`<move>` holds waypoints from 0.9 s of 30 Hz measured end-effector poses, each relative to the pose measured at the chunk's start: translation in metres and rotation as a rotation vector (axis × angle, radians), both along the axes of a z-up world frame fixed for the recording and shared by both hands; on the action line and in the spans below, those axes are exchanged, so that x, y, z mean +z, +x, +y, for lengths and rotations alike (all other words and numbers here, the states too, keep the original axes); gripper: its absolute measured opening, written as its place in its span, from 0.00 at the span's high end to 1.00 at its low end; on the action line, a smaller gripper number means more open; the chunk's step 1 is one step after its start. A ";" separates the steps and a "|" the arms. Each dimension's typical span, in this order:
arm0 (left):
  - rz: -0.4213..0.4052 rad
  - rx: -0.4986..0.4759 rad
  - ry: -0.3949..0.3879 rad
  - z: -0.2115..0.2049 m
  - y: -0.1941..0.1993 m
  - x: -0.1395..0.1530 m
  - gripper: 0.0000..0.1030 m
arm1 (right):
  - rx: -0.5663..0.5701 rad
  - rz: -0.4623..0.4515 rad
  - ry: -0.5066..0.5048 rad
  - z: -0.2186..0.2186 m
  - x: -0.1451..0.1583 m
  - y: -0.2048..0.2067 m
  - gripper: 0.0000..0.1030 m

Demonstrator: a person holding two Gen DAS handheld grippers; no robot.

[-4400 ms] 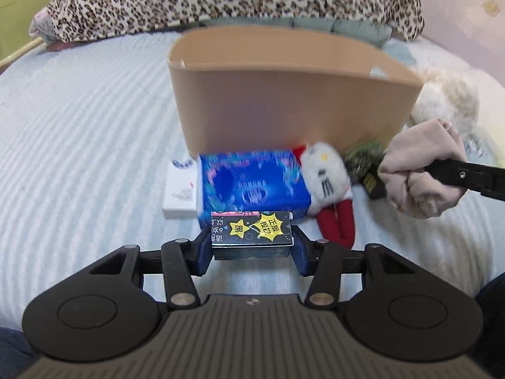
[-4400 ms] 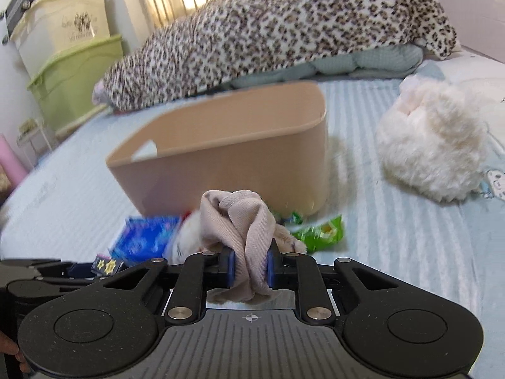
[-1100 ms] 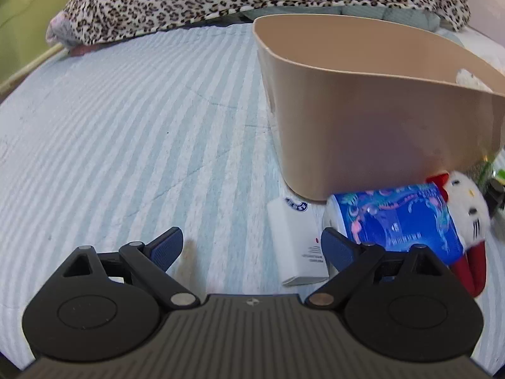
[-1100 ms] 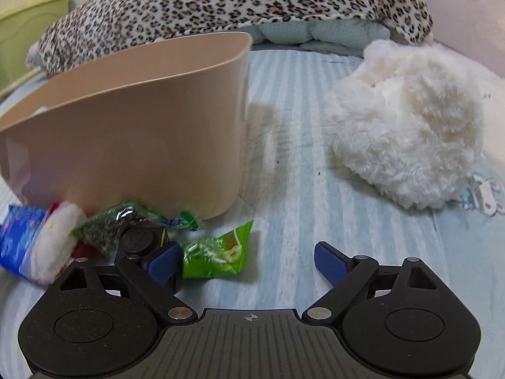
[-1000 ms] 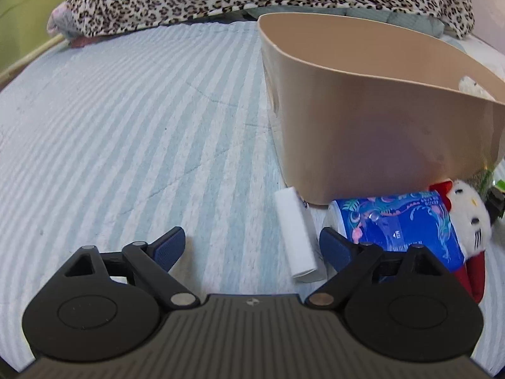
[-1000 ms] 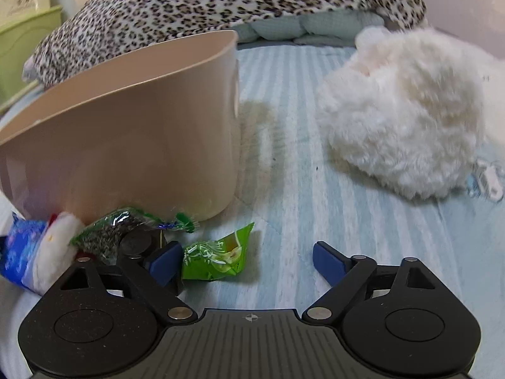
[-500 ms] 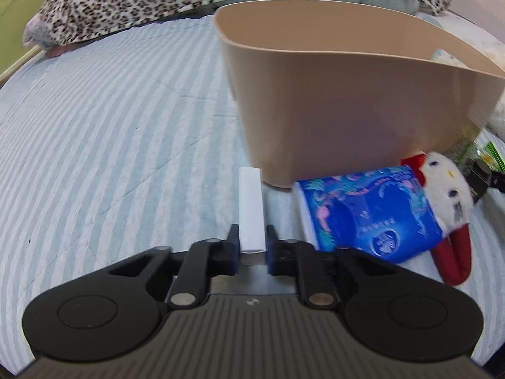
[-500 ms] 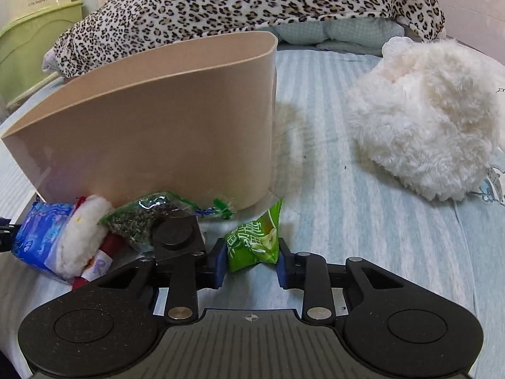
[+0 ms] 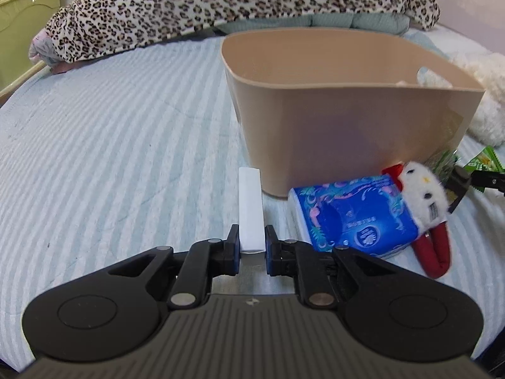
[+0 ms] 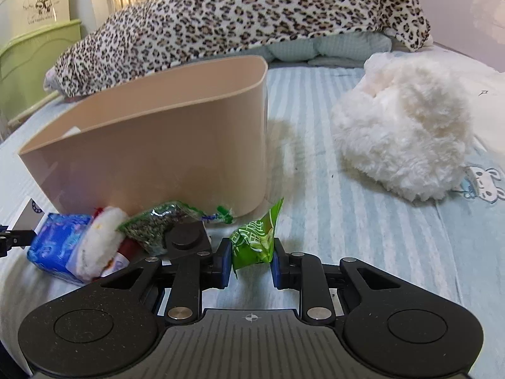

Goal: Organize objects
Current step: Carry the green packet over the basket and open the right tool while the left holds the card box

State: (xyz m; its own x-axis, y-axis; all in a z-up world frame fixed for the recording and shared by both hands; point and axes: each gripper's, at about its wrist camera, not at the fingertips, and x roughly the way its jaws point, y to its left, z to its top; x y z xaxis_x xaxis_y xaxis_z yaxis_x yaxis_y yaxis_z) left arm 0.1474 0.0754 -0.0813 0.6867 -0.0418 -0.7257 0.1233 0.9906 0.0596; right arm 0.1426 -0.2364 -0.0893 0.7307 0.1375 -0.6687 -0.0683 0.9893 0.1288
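1. The left gripper [image 9: 251,249] is clamped on a white box [image 9: 251,208], which stands on its narrow edge between the blue pads and points away from the camera toward the bin [image 9: 347,107].
2. The box's far end lies near the bin's front left corner; whether it touches the wall cannot be told.
3. The right gripper [image 10: 251,260] is clamped on a green packet [image 10: 255,237] — the packet sticks up between the pads, its top corner tilted toward the bin [image 10: 151,154].
4. The tan bin sits upright on the striped sheet [image 9: 110,145]. Little of its inside shows in either view.
5. Along the bin's front wall lies a row of loose things: a blue tissue pack [image 9: 353,218] just right of the white box, and a white plush toy [image 9: 423,192] with red legs lying against the pack's right end.
6. In the right view a dark green bag [image 10: 161,221] lies between the toy [image 10: 98,240] and the green packet, close against the bin; a black square piece [image 10: 186,237] sits in front of it, just left of the gripper's left finger.
7. A fluffy white plush [image 10: 407,139] rests on the sheet well to the right of the bin.
8. A leopard-print blanket [image 10: 252,22] is heaped across the bed behind the bin — pale green bedding shows beneath it.
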 end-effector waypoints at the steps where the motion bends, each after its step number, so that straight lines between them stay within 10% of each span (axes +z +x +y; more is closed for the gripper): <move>1: -0.009 -0.003 -0.003 0.000 -0.002 0.003 0.84 | -0.003 -0.009 0.005 -0.001 0.003 -0.003 0.78; 27: -0.286 -0.030 -0.042 -0.032 0.000 0.102 0.84 | 0.072 -0.317 0.070 0.010 0.105 -0.004 0.78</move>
